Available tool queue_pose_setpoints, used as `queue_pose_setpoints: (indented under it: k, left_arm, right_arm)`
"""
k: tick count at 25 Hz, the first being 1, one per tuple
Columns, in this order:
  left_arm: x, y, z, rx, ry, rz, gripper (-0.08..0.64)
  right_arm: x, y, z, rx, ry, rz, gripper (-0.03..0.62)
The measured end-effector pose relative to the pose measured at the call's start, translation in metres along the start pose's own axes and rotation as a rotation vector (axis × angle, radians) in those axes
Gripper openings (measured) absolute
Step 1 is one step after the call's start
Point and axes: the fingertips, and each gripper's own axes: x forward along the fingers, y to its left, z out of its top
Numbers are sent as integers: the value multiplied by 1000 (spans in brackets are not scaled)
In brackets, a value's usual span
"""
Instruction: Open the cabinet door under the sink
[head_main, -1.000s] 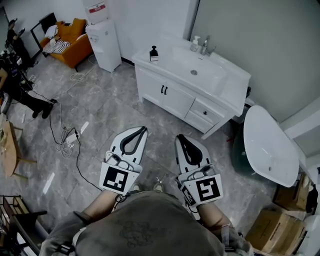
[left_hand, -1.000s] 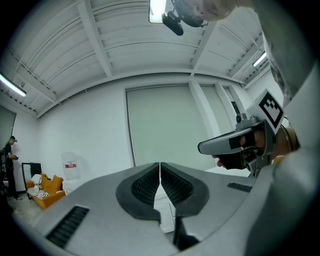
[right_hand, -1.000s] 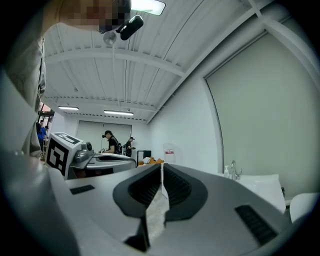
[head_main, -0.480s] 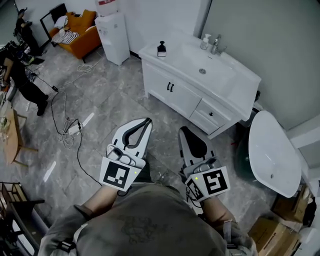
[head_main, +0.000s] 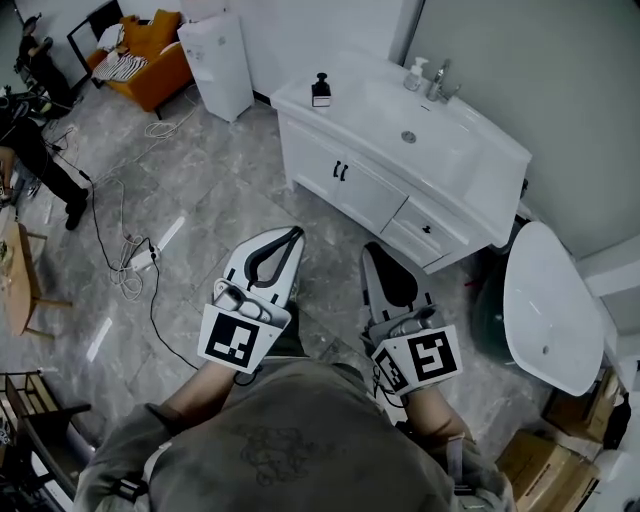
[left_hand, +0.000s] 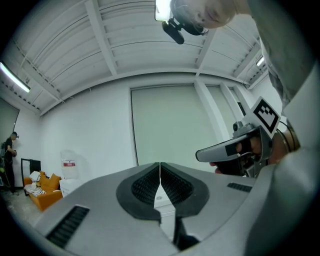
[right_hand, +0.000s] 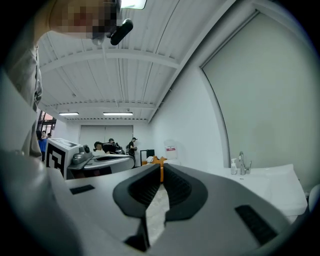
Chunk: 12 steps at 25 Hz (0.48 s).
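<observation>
A grey stone-patterned floor (head_main: 220, 200) runs up to a white vanity against the wall. The sink (head_main: 410, 125) is set in its top and the cabinet door (head_main: 316, 160) sits below, closed, with a pair of black handles (head_main: 340, 172) where the two leaves meet. The door stands well apart from both tools. The left tool (head_main: 291, 234) has its jaws pressed together on nothing, and the right tool (head_main: 371, 250) is likewise drawn closed and empty. Both are held level ahead of the person. To approach well, I judge it best to get lower and closer, spread the jaws before reaching a handle, and come in square so the pads close around it. Only the head view shows the door and handles. The right gripper view catches just the faucet (right_hand: 241, 162) and the surface's edge, and the left gripper view shows wall and the other tool.
</observation>
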Motion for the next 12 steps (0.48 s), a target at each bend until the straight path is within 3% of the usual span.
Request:
queue_pose_setpoints:
  k: [12]
  left_arm:
    - [79,96,-47,-45,76,-70,20]
  right_arm:
    - [113,-45,-18,-7,77,-68,35]
